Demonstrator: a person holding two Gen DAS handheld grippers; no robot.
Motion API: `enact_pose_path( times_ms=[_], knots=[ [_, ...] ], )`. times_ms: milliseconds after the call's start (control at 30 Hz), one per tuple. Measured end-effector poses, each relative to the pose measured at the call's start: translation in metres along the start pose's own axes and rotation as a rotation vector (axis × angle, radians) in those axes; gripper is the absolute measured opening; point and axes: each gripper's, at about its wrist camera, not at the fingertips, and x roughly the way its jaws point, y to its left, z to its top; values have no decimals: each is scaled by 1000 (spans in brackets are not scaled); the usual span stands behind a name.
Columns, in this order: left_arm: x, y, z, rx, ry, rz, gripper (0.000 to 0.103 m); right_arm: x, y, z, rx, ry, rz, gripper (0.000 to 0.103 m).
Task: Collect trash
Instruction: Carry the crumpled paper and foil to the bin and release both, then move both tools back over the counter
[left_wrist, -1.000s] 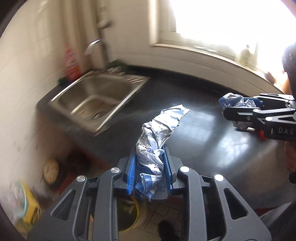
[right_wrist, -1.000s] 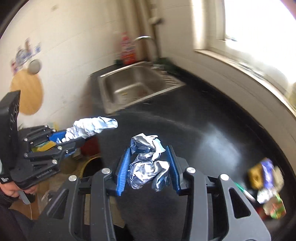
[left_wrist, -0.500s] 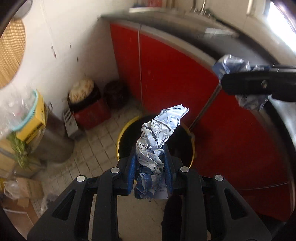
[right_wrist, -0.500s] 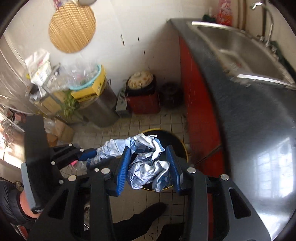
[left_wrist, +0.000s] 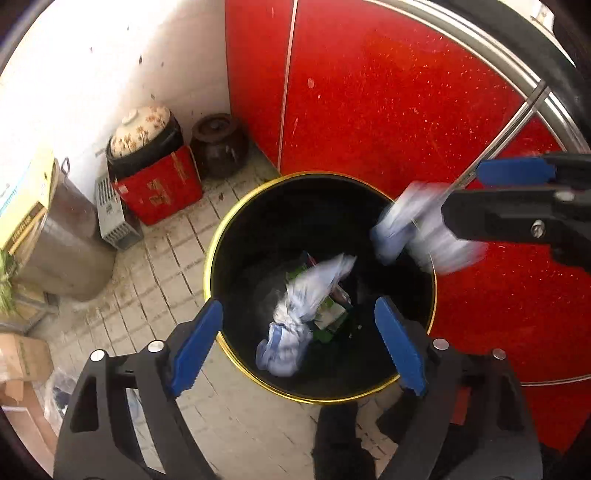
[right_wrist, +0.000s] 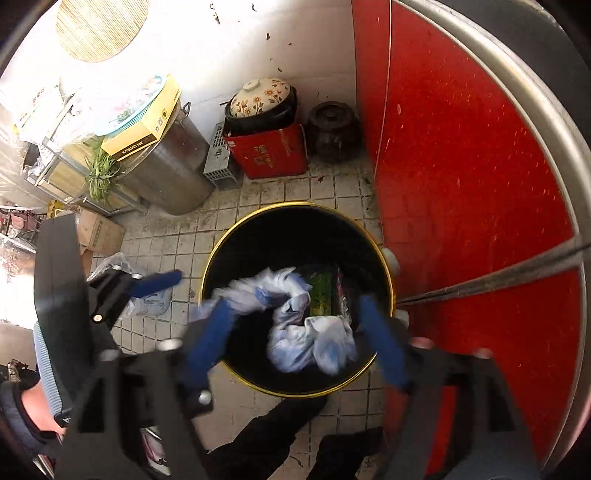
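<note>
In the left wrist view the left tongs (left_wrist: 299, 345) hang spread wide above the bin (left_wrist: 221, 236), their blue pads (left_wrist: 195, 347) apart with nothing between them. Just past them a crumpled blue-and-white wrapper (left_wrist: 299, 314) shows, blurred, inside the black bin with the gold rim, over green packets (left_wrist: 330, 314) at the bottom. To the right, above the bin's right rim, the right tongs (left_wrist: 491, 192) reach in from the side with a second blurred wad of wrapper (left_wrist: 417, 229) at their tip; whether they touch it cannot be told in this view. In the right wrist view the right tongs (right_wrist: 299, 339) are also spread wide, pads (right_wrist: 384, 343) well apart, and the pale crumpled paper (right_wrist: 314, 339) lies between them without clear contact, over the bin's mouth (right_wrist: 380, 254). The left tongs (right_wrist: 155, 284) appear at the left, beside the bin. Beyond the bin, on the tiled floor (left_wrist: 177, 258), stand a red box (left_wrist: 159, 192) bearing a flowered lidded pot (left_wrist: 142, 129), a dark jar (left_wrist: 219, 142) beside it, and a steel pot (right_wrist: 166, 166) to the left. The red cabinet (left_wrist: 388, 110) rises at the right.
</note>
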Motion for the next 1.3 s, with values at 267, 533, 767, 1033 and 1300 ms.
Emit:
enact_pose_path(
  times_ms=[267,533,767,1033,1300],
  knots=[
    [-71,-6,11,68,-25,46,83,-82,12,-4,0,-55,19,80],
    [-209,-103,56,308,-171,1,95,-271,-16,-44,101,-266,-93,90],
    [-269,-257,74,665,-276,-295,96,-412,-88,-163,440,-411,-376,91],
    [-300,-417,40,1107,-328,-513,96,-486,-144,-324,810,-466,-591,91],
    [-300,-500,14,1239,-292,-586,96,-509,-178,-412,948,-484,-663,91]
  ],
)
